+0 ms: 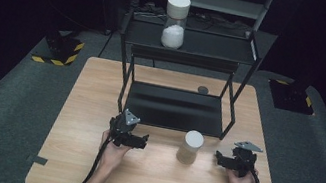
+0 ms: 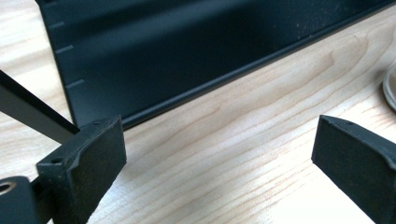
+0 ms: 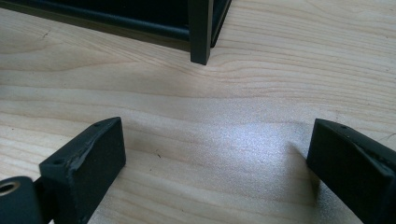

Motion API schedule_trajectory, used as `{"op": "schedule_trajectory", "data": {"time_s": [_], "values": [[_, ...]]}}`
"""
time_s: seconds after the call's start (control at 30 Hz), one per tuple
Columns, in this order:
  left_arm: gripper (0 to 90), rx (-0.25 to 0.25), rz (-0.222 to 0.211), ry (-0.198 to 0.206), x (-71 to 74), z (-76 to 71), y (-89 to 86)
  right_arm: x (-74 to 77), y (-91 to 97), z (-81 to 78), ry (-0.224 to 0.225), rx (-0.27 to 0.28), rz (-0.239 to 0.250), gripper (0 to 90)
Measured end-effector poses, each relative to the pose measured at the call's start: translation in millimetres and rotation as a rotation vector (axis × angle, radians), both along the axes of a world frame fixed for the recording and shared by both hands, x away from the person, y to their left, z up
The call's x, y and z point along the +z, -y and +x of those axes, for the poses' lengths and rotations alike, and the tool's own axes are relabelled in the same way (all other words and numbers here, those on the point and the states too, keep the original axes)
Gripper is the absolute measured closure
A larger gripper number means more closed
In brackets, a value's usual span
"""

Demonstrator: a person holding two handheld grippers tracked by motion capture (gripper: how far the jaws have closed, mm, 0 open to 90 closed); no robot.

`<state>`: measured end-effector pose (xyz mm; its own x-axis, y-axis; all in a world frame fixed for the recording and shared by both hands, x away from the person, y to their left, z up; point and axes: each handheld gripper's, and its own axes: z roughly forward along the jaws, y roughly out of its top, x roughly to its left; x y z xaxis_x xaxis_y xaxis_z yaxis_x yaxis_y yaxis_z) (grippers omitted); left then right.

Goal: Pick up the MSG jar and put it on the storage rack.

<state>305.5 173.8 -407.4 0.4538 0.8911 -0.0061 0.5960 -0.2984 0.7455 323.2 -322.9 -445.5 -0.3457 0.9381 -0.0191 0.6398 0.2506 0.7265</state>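
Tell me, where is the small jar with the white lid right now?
In the high view, the jar stands on the table between both grippers, just before the black shelf.

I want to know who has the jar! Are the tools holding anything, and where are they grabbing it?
Nothing is held. The left tool and the right tool are both open over bare wood, and the jar stands untouched on the table between them.

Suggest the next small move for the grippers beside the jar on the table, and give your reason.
Probably bring the right gripper sideways toward the jar, jaws kept open. Both grippers rest open and empty on the table, and the jar stands upright between them, slightly nearer the right one; the left gripper faces it from the other side.
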Motion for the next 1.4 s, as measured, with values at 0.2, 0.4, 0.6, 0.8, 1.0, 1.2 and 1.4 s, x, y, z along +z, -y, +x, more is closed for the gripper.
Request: {"op": "schedule_trajectory", "data": {"time_s": [0.2, 0.4, 0.6, 0.8, 1.0, 1.2, 1.4], "values": [[3.1, 0.000, -0.009, -0.014, -7.0, 2.0, 1.5, 0.0, 0.0, 0.0, 0.000, 0.000, 0.000, 3.6], [3.1, 0.003, -0.015, -0.038, -17.3, 3.6, 4.1, 0.0, 0.0, 0.0, 0.000, 0.000, 0.000, 3.6], [3.1, 0.019, -0.016, -0.052, -27.0, 5.5, 6.4, 0.0, 0.0, 0.0, 0.000, 0.000, 0.000, 3.6], [3.0, 0.025, -0.005, -0.061, -32.3, 8.9, 10.7, 0.0, 0.0, 0.0, 0.000, 0.000, 0.000, 3.6], [3.0, 0.040, -0.013, -0.068, -37.3, 12.6, 12.9, 0.0, 0.0, 0.0, 0.000, 0.000, 0.000, 3.6], [2.7, 0.039, 0.018, -0.038, -42.3, 11.5, 17.3, 0.0, 0.0, 0.0, 0.000, 0.000, 0.000, 3.6], [2.4, 0.040, 0.018, -0.035, -42.8, 11.0, 17.5, 0.0, 0.1, 0.0, 0.000, 0.000, 0.000, 3.6]]}}
